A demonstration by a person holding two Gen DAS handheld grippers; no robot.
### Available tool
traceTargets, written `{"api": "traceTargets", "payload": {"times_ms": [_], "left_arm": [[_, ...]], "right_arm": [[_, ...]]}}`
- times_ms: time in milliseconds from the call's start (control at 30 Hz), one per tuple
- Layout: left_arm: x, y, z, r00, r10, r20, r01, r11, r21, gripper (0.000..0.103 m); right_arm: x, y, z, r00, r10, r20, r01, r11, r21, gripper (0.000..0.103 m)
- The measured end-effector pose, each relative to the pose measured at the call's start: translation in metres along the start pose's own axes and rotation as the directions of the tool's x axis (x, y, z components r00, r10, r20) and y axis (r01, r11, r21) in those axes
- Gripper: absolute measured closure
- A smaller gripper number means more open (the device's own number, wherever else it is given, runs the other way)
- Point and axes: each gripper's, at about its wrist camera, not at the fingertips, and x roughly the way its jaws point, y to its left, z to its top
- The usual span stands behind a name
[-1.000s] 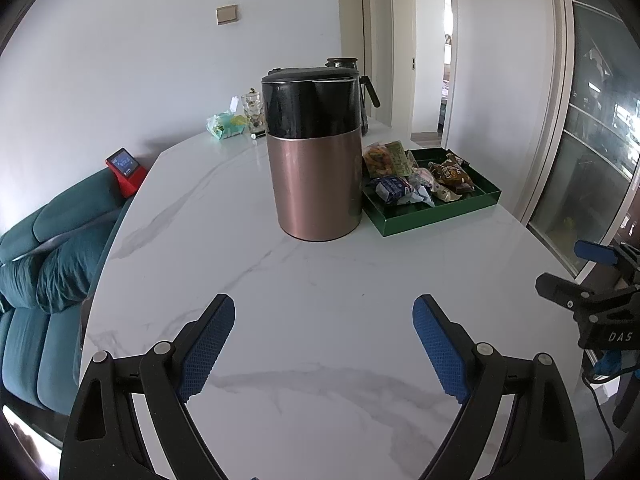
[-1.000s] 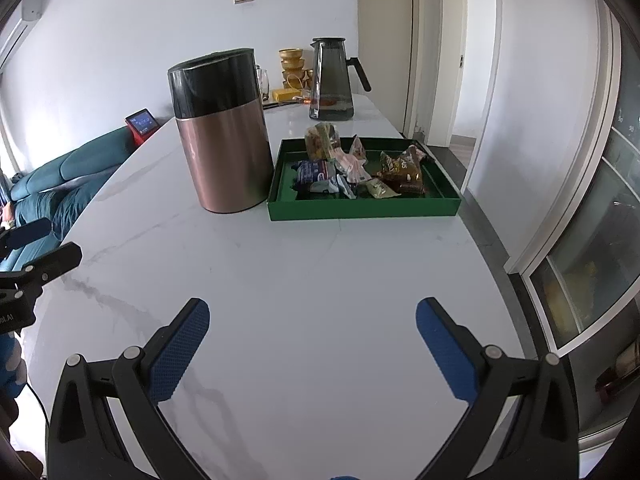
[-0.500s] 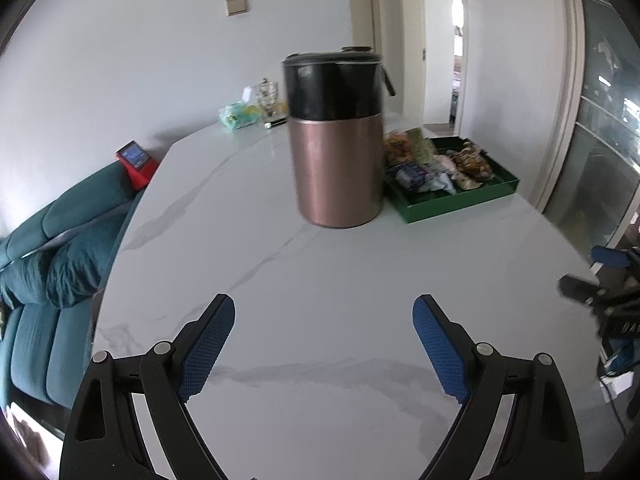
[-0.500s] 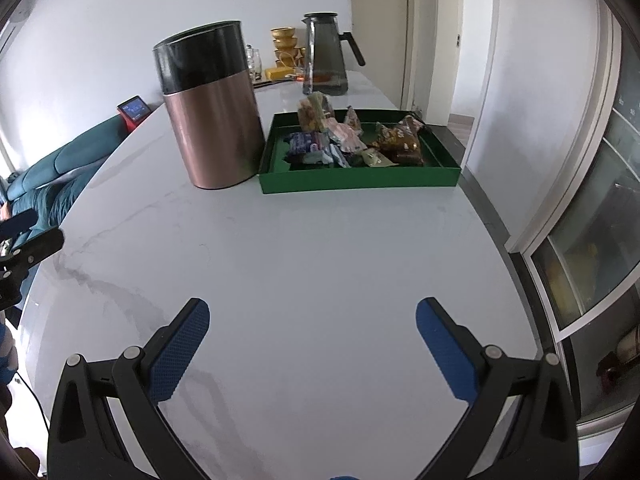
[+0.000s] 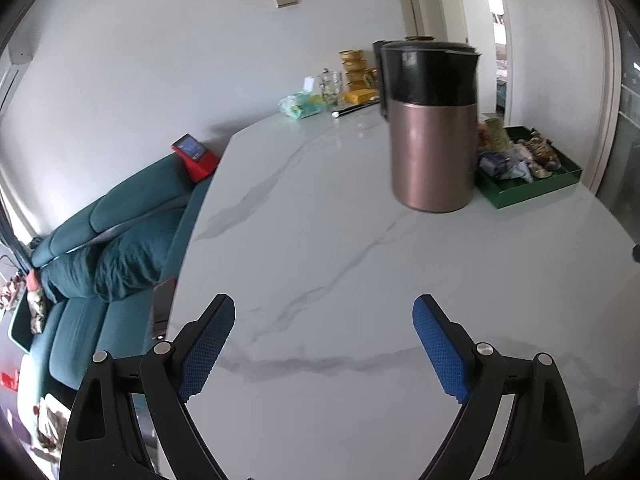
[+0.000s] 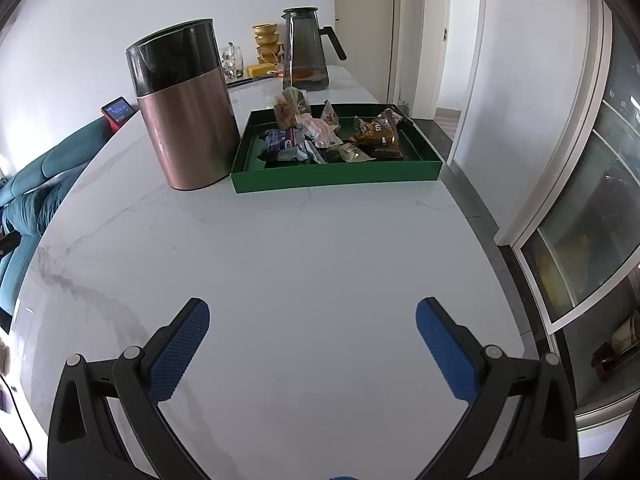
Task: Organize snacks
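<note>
A green tray (image 6: 336,178) sits at the far side of the white marble table (image 6: 304,264) and holds several snack packets (image 6: 320,136). A tall copper canister with a black top (image 6: 184,108) stands just left of it. In the left wrist view the canister (image 5: 434,132) hides part of the tray (image 5: 532,190). My right gripper (image 6: 312,316) hangs open over the bare table, well short of the tray, with nothing between its blue pads. My left gripper (image 5: 324,314) is open too, over the table's left part, also with nothing in it.
A dark glass jug (image 6: 306,52), gold bowls (image 6: 266,42) and a glass jar (image 6: 233,60) stand at the table's far end. A teal sofa (image 5: 100,256) lies off the left edge, glass doors (image 6: 600,208) off the right.
The left wrist view has swung left: canister and tray slid to the right, and the right gripper dropped out of its frame. In the right wrist view, tray and canister have grown slightly larger.
</note>
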Motion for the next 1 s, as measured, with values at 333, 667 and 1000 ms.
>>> {"api": "traceTargets", "payload": {"times_ms": [333,667,1000], "left_arm": [[0.002,0.011,-0.010,1.000,0.014,-0.023,-0.015,0.999,-0.037,0.015],[0.000,0.011,-0.014,1.000,0.000,-0.026,-0.002,0.999,-0.053,0.016],[0.001,0.007,-0.017,0.999,-0.012,-0.034,0.010,0.998,-0.060,0.015]], "right_arm": [[0.000,-0.002,0.003,1.000,-0.007,0.001,0.007,1.000,0.001,0.000],[-0.002,-0.001,0.000,1.000,-0.007,0.000,0.007,1.000,-0.009,0.000],[-0.003,0.000,-0.005,1.000,-0.012,-0.006,0.012,1.000,-0.011,0.000]]}}
